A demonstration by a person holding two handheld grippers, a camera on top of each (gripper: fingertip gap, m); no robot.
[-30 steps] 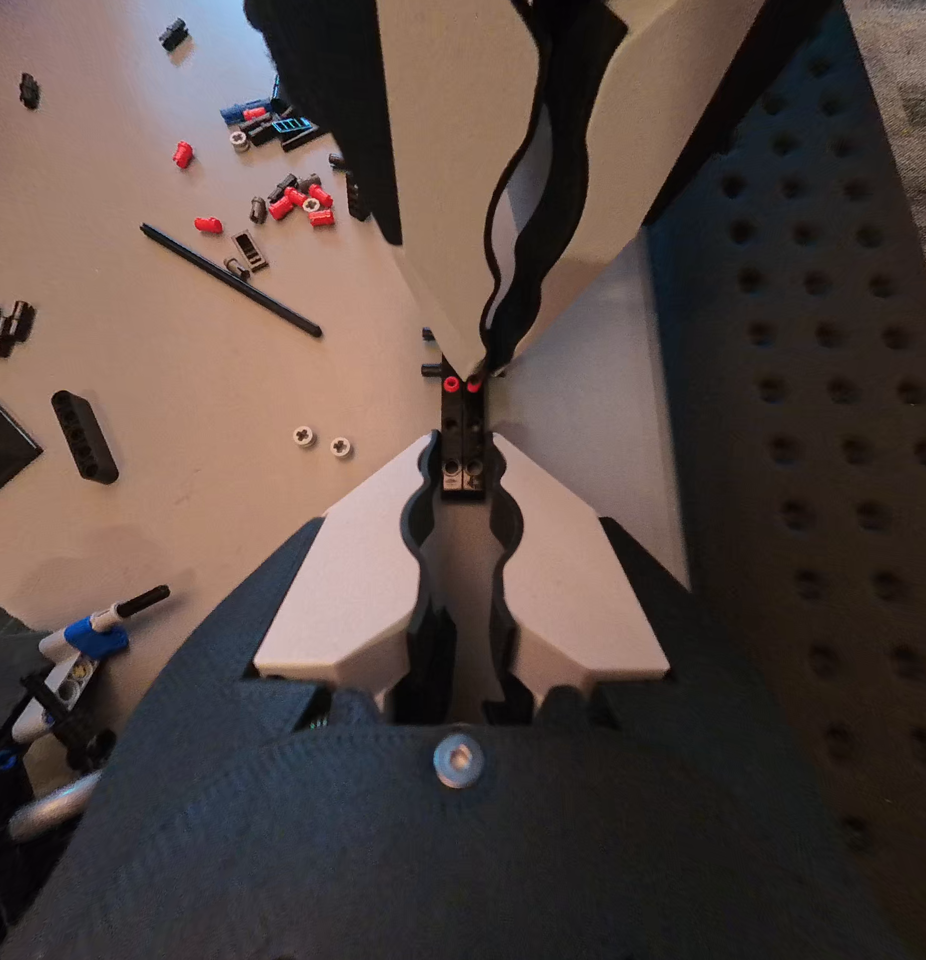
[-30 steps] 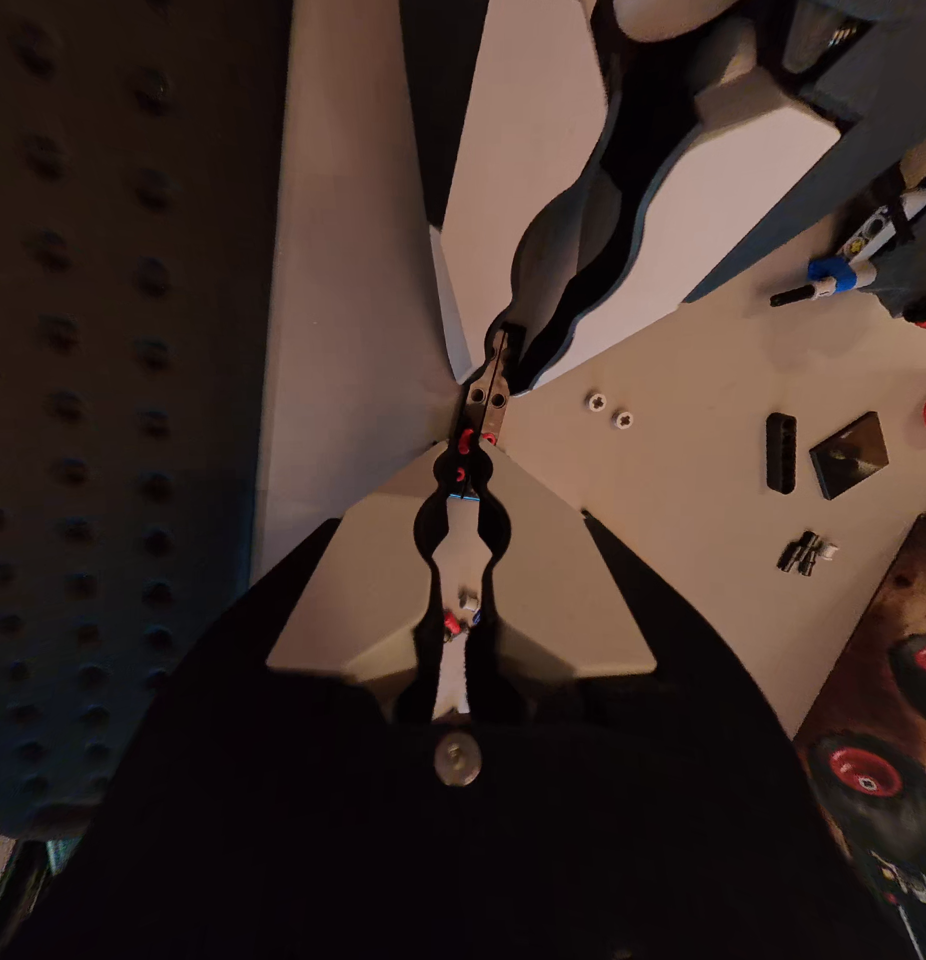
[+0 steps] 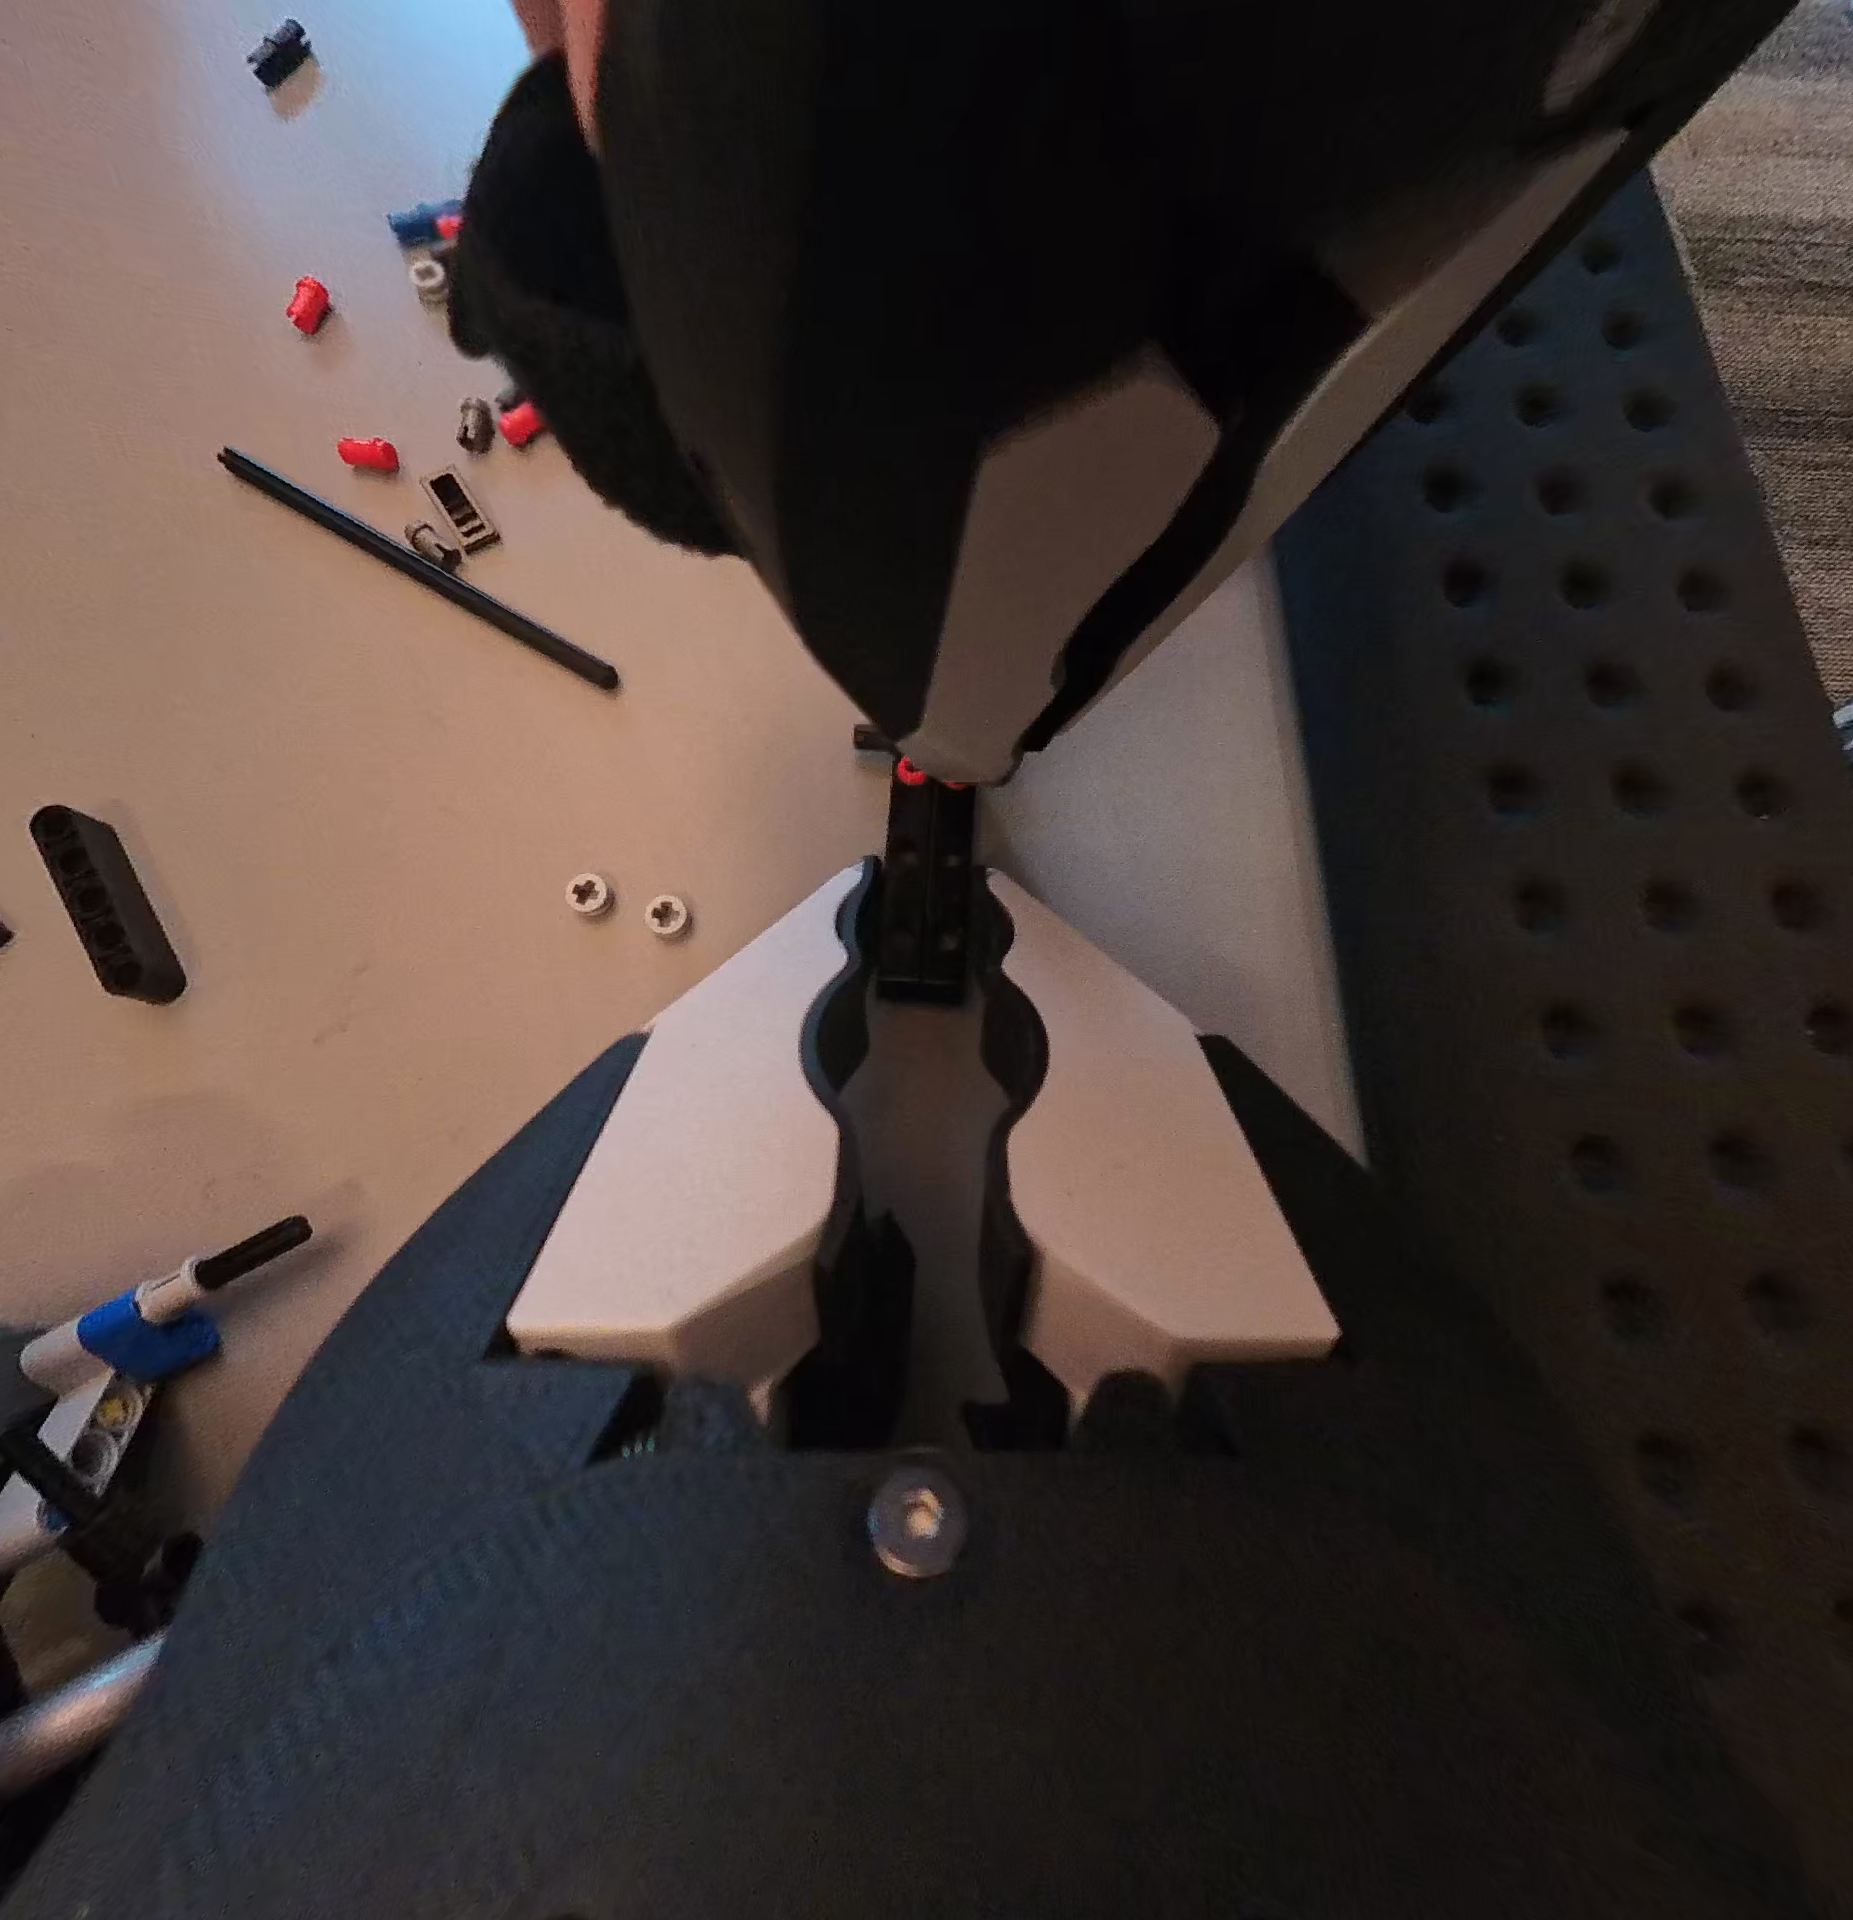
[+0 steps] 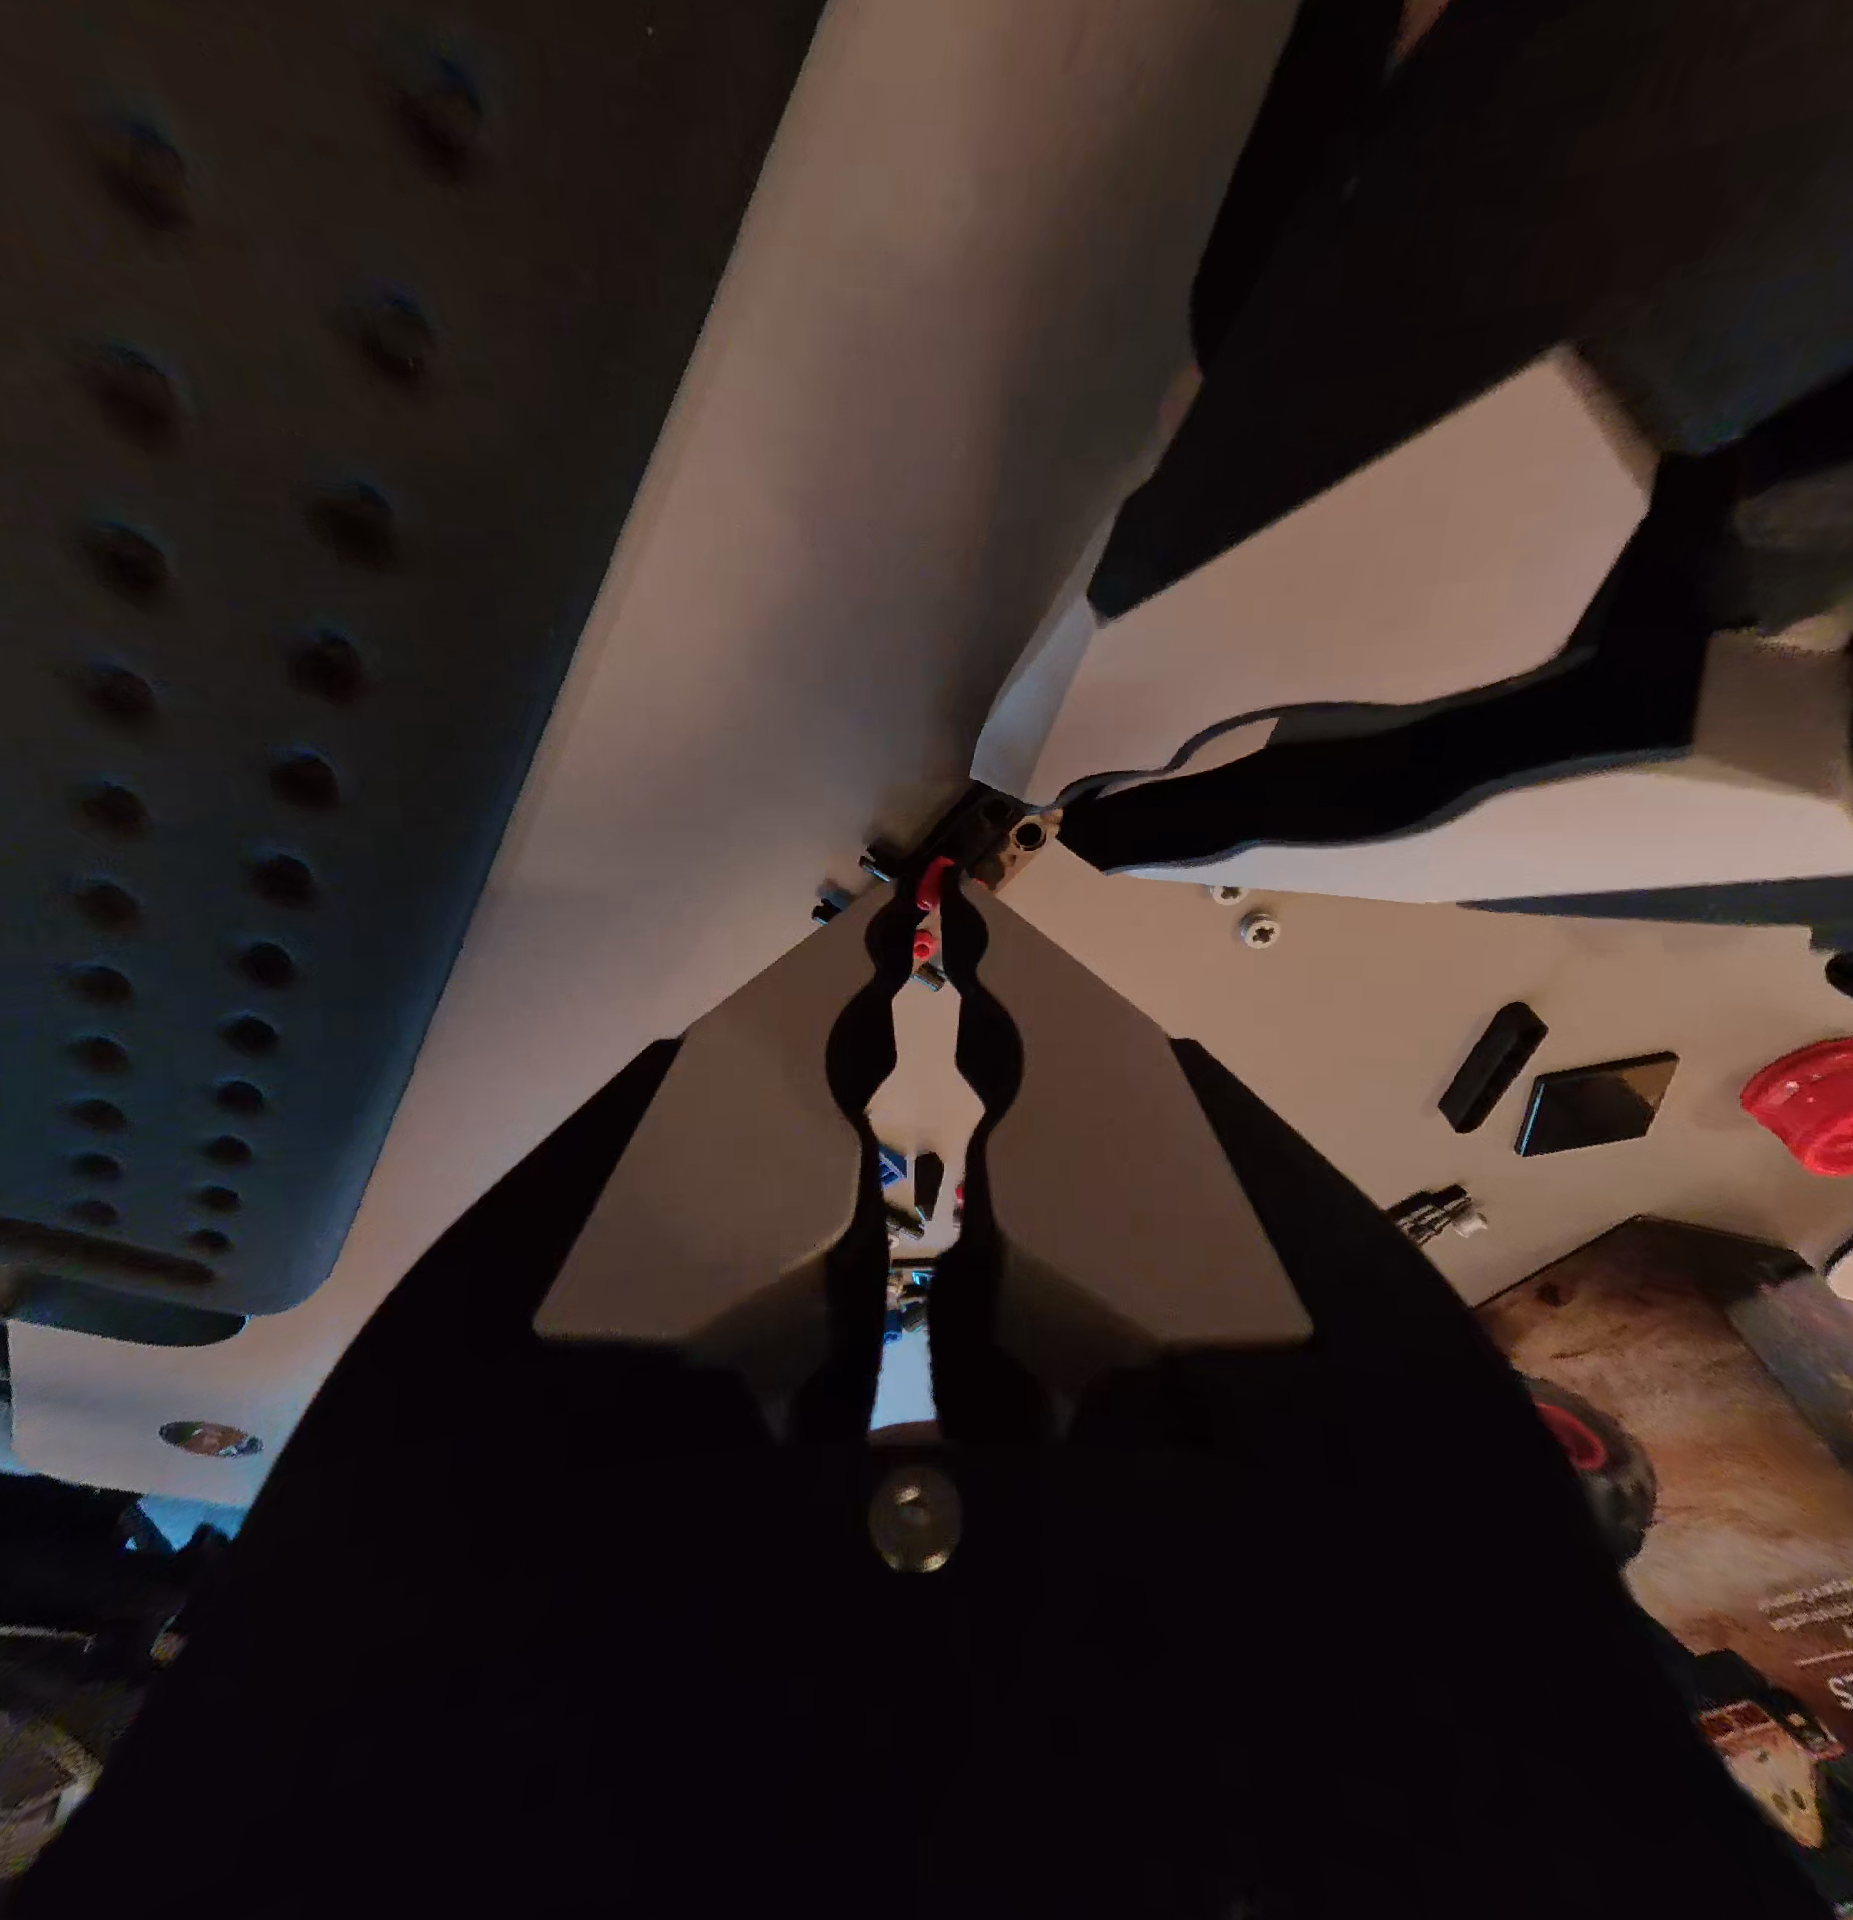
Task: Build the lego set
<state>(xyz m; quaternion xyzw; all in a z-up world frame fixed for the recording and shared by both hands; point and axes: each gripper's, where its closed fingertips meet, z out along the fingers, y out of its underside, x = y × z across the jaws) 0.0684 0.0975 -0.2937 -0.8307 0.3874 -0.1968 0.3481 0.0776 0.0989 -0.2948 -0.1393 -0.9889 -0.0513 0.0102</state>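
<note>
The left tongs (image 3: pixel 927 935) were closed on a black beam assembly (image 3: pixel 930 883) — two slim black beams lying side by side, with round holes along their length and red pins (image 3: pixel 914 771) at the far end. The fingers (image 3: pixel 714 1122) were pale smooth plastic wedges with wavy dark inner pads, fixed on a black textured printed body. The right tongs (image 4: pixel 927 914) met the same assembly (image 4: pixel 995 831) from the opposite side and were closed on its end with the red pins (image 4: pixel 932 883); in the right wrist view that end was small and dark, so its detail could not be read.

The assembly was held above the pale, matt tabletop (image 3: pixel 330 831), near the tabletop's edge. Just beside that edge stood a dark blue perforated panel (image 3: pixel 1628 831) with rows of round holes.

Left of the assembly, on the tabletop, lay two small white round pieces (image 3: pixel 629 904) with cross holes, and further left a short black beam (image 3: pixel 106 902) with rounded ends. Beyond them was a long thin black axle (image 3: pixel 413 566), with small red connectors (image 3: pixel 367 453) and grey bits scattered around it. A partly built white and blue piece (image 3: pixel 122 1340) lay lower left of the assembly. In the right wrist view a red wheel hub (image 4: pixel 1821 1107), a shiny black flat tile (image 4: pixel 1597 1117) and a printed booklet (image 4: pixel 1680 1507) were well apart from the assembly — the right tongs' black body hid most of the loose parts behind it.
</note>
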